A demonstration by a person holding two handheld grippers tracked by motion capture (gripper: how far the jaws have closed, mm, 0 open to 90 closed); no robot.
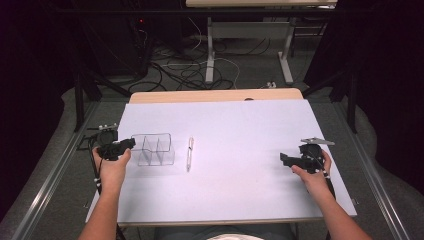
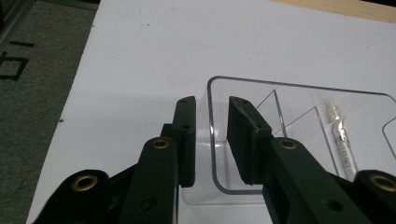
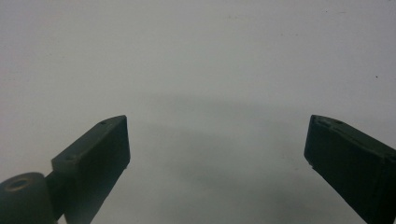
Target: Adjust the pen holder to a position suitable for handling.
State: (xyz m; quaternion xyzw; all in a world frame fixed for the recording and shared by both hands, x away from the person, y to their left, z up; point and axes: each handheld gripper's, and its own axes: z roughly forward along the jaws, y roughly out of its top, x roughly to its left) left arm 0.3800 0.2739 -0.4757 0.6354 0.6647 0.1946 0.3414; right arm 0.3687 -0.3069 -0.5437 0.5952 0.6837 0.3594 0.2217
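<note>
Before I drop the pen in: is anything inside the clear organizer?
The clear organizer looks empty in the high view, with white table showing through. The pen lies outside, beside it. The left gripper straddles one wall, covering that corner.

Left tool (image 2: 212, 135) jaws narrowly apart, pads not pressing; right tool (image 3: 217, 144) jaws spread wide, held low.

Clear compartmented tray (image 1: 154, 149), upright

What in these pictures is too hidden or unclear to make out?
- Left tool: in the left gripper view its jaws straddle the clear organizer wall; contact unclear.
- Pen: seen through plastic there, bottom end hidden by a jaw.
- Pen markings: too small in the high view.
</note>
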